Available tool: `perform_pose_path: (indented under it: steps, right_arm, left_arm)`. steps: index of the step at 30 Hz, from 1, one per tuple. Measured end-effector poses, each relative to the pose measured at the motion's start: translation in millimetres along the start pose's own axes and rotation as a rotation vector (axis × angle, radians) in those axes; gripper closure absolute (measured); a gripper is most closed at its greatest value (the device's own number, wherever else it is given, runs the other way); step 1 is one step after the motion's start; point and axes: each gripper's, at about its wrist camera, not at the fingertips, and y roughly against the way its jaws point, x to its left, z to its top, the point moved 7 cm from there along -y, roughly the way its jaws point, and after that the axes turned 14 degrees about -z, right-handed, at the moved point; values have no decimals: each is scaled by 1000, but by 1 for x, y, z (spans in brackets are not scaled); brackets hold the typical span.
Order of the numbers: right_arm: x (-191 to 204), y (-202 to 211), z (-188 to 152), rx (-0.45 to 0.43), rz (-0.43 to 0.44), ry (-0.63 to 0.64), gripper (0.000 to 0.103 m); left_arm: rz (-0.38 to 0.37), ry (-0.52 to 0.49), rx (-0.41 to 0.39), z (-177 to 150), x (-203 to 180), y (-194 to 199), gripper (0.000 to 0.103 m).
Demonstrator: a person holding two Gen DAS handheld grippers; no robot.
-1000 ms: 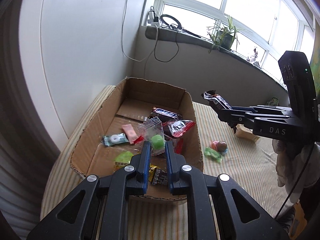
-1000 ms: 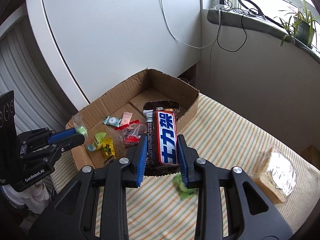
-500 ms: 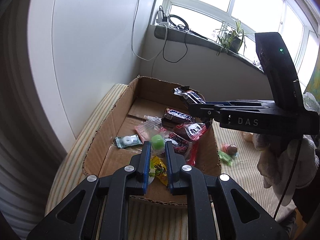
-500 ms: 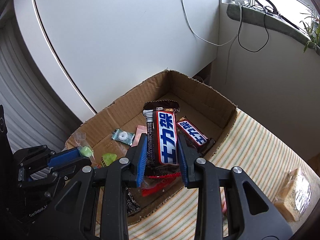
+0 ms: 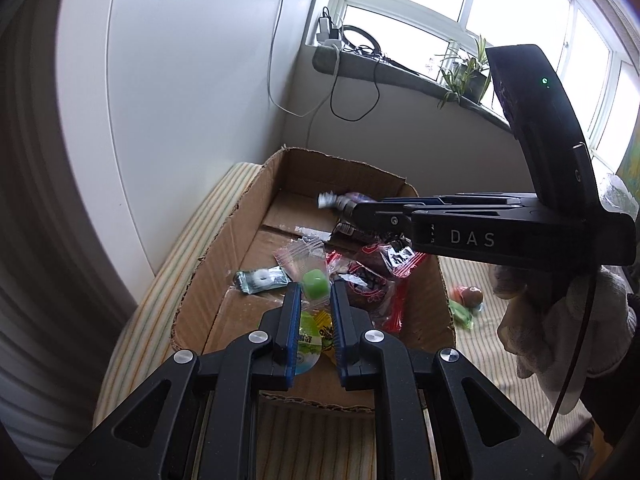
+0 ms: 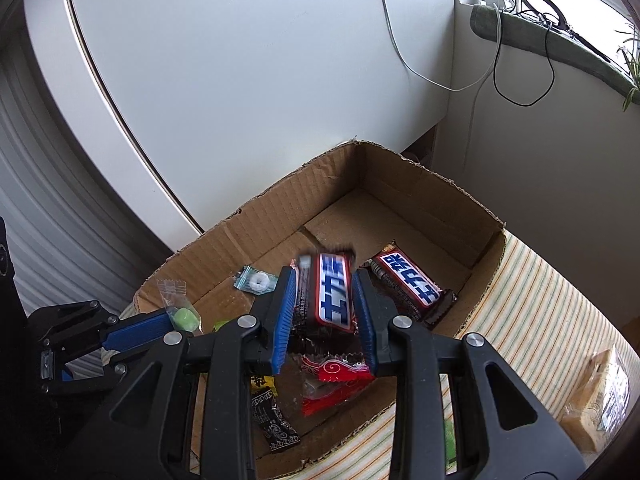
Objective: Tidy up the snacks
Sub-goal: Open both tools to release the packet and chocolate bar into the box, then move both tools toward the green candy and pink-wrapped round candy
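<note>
Chocolate bar newly loose between tool fingers

One cardboard box stands on the striped cloth, and two chocolate bars with blue-and-white lettering show in the right wrist view: one between the right gripper's fingers, one lying on the box floor toward the far right corner. There is one green cube candy in a clear wrapper, one mint ring candy in a teal wrapper and one black-and-yellow packet. Outside the box, one tan wrapped cake lies at the cloth's right edge.
</note>
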Motion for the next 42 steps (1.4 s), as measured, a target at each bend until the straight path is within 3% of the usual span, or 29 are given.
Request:
perform_pose_path:
  steps: [2, 3, 4, 12, 21, 34, 42]
  right_arm:
    - [-1, 3, 1, -8, -2, -1, 53]
    - [-2, 6, 1, -19, -7, -3, 41]
    - [-4, 9, 2, -32, -12, -5, 37]
    - [-27, 34, -4, -61, -17, -31, 36]
    - [-87, 74, -31, -81, -60, -102, 36]
    - [-156, 103, -82, -61, -89, -185, 36]
    - [-155, 92, -107, -20, -44, -138, 38]
  left_arm:
    - [6, 1, 4, 0, -1, 0, 85]
    - [11, 4, 3, 0, -1, -1, 75]
    - [12, 5, -3, 1, 0, 0, 72]
    - [12, 11, -13, 3, -4, 2, 69]
    - [-16, -1, -28, 6, -23, 4, 69]
    - [-105, -84, 9, 0, -92, -13, 69]
    - [-177, -126, 63, -20, -137, -31, 69]
